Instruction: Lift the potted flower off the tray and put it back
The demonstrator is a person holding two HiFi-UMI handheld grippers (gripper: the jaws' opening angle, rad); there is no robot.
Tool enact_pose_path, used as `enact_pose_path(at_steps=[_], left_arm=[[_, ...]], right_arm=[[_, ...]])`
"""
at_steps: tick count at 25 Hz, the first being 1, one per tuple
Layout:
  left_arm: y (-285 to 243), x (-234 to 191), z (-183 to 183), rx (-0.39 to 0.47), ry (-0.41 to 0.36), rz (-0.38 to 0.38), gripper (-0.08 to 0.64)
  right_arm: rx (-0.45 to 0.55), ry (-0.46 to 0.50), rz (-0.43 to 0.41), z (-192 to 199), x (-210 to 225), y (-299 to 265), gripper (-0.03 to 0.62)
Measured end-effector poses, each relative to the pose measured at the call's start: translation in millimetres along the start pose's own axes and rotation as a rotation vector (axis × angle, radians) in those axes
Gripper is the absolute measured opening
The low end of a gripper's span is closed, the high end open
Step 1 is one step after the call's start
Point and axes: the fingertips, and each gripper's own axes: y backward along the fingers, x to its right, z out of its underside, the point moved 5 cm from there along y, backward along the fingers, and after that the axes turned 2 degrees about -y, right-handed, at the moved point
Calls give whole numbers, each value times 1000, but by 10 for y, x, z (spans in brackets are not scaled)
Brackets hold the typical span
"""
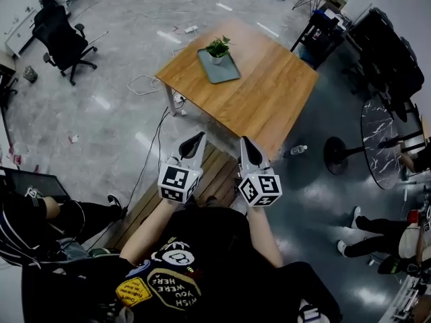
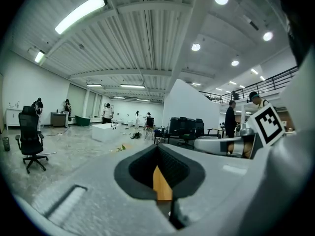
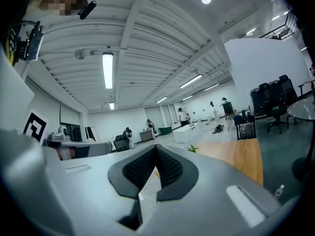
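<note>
It looks as if nothing of the task is done yet. The potted flower (image 1: 217,48) is seen standing on the tray (image 1: 222,71) at the far side of the worktop (image 1: 269,93), well apart from the left gripper (image 1: 193,142) and the right gripper (image 1: 250,150), so the lift and the putting back are both left to do. The jaws of both are shown closed on nothing in the gripper views, where ceiling lights and far-off people are seen too, while the tray is shown only in the head view.
</note>
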Motion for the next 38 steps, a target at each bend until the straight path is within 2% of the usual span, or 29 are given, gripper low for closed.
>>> enact_pose_path(at_steps=[4, 9, 14, 19, 23, 28, 38], left_arm=[[-53, -199, 57, -11, 16, -6, 3], [-341, -415, 94, -35, 36, -33, 3], [-931, -493, 93, -51, 35, -57, 3], [-1482, -443, 22, -51, -7, -62, 3], [-1819, -595, 34, -50, -13, -77, 3], [-2301, -1050, 155, -34, 4, -74, 3], [-3257, -2354, 637, -6, -9, -33, 3]], right_arm=[[-17, 2, 19, 55, 43, -106, 2], [-40, -30, 27, 65, 307, -356, 2], [-50, -48, -16, -17, 706, -811, 2], [-66, -38, -77, -110, 1028, -1260, 2], [-81, -35, -95, -110, 1224, -1576, 2], [-80, -27, -105, -17, 1457, -2111, 2], [-97, -10, -62, 633, 1907, -3705, 2]])
